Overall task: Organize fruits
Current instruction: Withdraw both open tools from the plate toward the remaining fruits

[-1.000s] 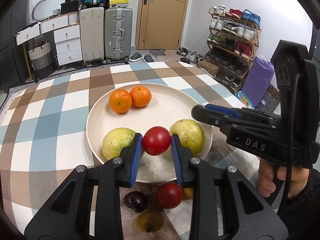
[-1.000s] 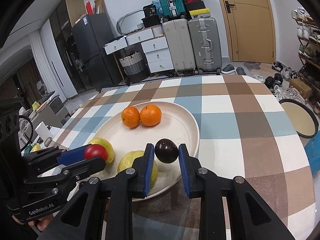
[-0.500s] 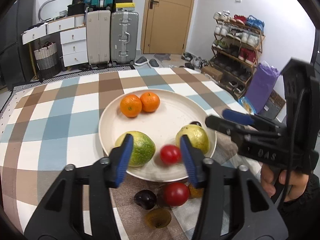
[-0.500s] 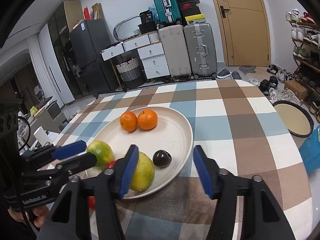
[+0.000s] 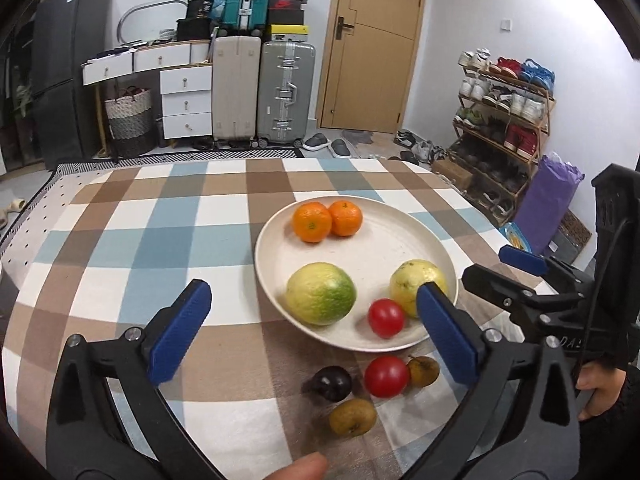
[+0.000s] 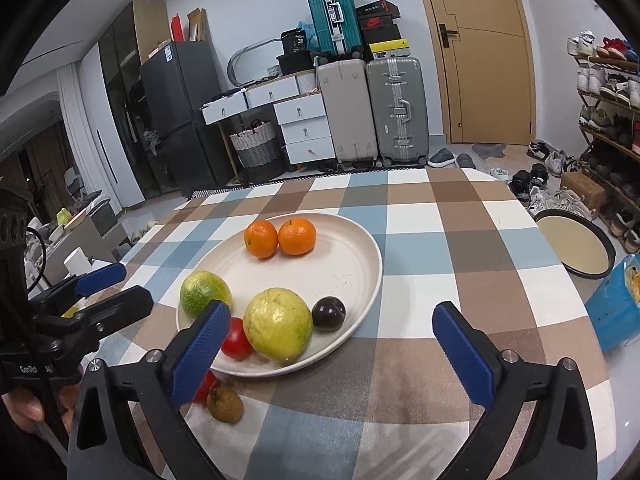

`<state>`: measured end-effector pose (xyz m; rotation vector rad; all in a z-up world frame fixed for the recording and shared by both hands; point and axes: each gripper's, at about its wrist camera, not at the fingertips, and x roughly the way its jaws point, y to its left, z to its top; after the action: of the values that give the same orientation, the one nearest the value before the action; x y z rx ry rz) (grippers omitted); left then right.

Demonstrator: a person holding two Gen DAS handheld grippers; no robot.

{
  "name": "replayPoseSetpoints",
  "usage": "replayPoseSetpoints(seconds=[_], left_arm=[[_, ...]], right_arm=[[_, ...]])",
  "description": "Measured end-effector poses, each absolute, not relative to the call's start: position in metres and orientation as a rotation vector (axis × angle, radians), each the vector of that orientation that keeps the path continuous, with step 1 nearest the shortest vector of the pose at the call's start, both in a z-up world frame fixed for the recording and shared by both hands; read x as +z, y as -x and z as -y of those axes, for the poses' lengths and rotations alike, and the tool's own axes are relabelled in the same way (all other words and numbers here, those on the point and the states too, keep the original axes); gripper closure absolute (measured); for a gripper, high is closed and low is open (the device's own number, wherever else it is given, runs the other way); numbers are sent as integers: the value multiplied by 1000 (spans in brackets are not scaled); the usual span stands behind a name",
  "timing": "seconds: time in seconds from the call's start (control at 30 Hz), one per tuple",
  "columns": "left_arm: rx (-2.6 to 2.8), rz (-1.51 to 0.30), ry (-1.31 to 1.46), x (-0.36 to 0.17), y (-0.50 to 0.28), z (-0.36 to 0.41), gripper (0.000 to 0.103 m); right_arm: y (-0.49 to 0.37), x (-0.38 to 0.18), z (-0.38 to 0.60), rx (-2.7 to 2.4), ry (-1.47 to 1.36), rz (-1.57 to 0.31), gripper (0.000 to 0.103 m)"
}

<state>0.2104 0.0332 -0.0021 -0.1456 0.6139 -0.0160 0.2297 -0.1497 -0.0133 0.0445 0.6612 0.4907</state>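
A cream plate (image 5: 400,240) on the checked cloth holds two oranges (image 5: 312,222), a green-yellow fruit (image 5: 321,293), a yellow fruit (image 5: 412,280), a red tomato (image 5: 386,317) and a dark plum (image 6: 329,313). In front of the plate, on the cloth, lie another dark plum (image 5: 332,383), a second tomato (image 5: 386,376) and two brown fruits (image 5: 353,416). My left gripper (image 5: 312,286) hangs over the plate's near edge, jaws opening wide, touching nothing. My right gripper (image 6: 332,307) is back from the plate's near right side, jaws also opening, nothing pressed between them.
The checked tablecloth (image 5: 160,232) stretches bare to the left of the plate. Off the table's right edge are a round tray (image 6: 572,248) and a blue bag (image 6: 616,304) on the floor. A thumb (image 5: 298,466) shows at the bottom edge.
Both grippers went from shut to wide open. The left let the red tomato go and the right let the dark plum go; both fruits now rest on the plate. Both grippers drew back.
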Motion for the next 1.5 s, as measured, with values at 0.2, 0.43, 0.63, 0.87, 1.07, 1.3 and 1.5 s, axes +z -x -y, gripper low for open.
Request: replayPoseSetpoints(seconds=[0.2,0.43,0.63,0.87,1.07,1.3,1.5], left_arm=[[23,-627,149,-6,-199,-46,1],[52,-637,136,-13,-183,-49,1],[68,-631,165,-15,-168,-56,1],[76,-632,159,-18,-163,-56,1],[74,-646,134,-23,-166,-49,1],[64,-683,113,-29,-169,-40,1],[58,-723,113,-35,-173,-38,1]], right_arm=[[-225,-15,145,520,-32,-670,0],[-213,-17,142,551,-17,-683,0],[-198,-16,141,575,23,-687,0],[-195,-18,139,596,20,-707,0],[-195,-21,135,611,41,-729,0],[-198,-27,132,644,43,-777,0],[-200,-32,131,669,32,-824,0]])
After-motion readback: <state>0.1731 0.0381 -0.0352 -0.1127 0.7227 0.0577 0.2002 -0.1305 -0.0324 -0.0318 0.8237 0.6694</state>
